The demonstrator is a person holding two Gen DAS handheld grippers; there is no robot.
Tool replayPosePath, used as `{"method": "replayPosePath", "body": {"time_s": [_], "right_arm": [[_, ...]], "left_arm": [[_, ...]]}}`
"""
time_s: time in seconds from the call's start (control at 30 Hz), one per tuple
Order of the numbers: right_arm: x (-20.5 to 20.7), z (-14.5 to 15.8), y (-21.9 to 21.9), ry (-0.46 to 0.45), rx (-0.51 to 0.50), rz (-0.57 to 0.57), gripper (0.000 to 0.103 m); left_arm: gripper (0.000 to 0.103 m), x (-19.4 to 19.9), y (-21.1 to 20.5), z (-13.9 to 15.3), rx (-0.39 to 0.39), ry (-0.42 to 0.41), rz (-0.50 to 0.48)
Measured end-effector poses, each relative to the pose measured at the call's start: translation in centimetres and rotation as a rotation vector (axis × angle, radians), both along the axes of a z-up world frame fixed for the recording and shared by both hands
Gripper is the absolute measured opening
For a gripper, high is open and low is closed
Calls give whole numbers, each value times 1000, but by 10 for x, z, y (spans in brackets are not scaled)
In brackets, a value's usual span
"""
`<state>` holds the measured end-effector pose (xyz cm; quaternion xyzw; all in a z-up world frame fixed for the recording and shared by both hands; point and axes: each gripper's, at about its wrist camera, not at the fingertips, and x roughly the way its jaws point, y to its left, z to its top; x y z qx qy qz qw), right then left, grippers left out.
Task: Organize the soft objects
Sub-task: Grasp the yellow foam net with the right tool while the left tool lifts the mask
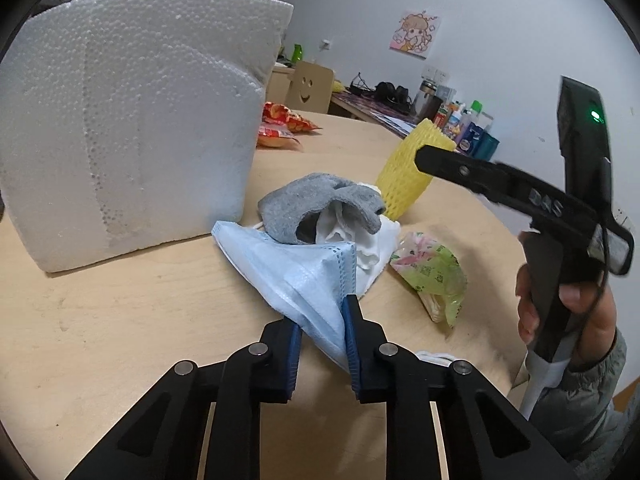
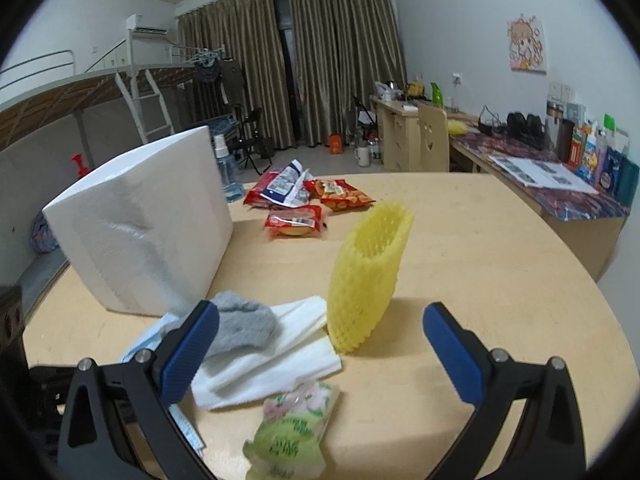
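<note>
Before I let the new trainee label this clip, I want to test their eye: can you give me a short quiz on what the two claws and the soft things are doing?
1. True or false: the left claw is shut on the blue face mask.
2. Which item stands upright beside the pile? A. gray sock B. yellow foam net C. green tissue pack
3. Fill in: the right claw is ____ and holds nothing.

Key: 1 true; 2 B; 3 open.
</note>
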<state>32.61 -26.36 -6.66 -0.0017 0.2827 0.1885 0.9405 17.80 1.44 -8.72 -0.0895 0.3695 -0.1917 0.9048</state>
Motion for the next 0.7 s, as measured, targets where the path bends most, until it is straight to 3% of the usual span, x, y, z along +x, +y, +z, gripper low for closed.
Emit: {"method": "replayPosePath", "body": {"time_s": [0.3,0.43,0.53,0.63,0.7], "right_arm": [[21,-1,-4,34,-19,-70,100],[28,-4,-2,66,-26,-62,74],[31,-9,-3,85,-37,-69,62],[33,-12,-3,105,-34,-70,32],[33,-13,-3,108,-26,-60,26]], "left_arm": [[17,-6,2,0,-4,-14,-9],[17,-7,2,0,-4,-18,-17],[17,-8,1,0,5,-25,-25],[16,-9,0,1,7,-34,-27],[15,-11,0,2,5,-37,-28]]}}
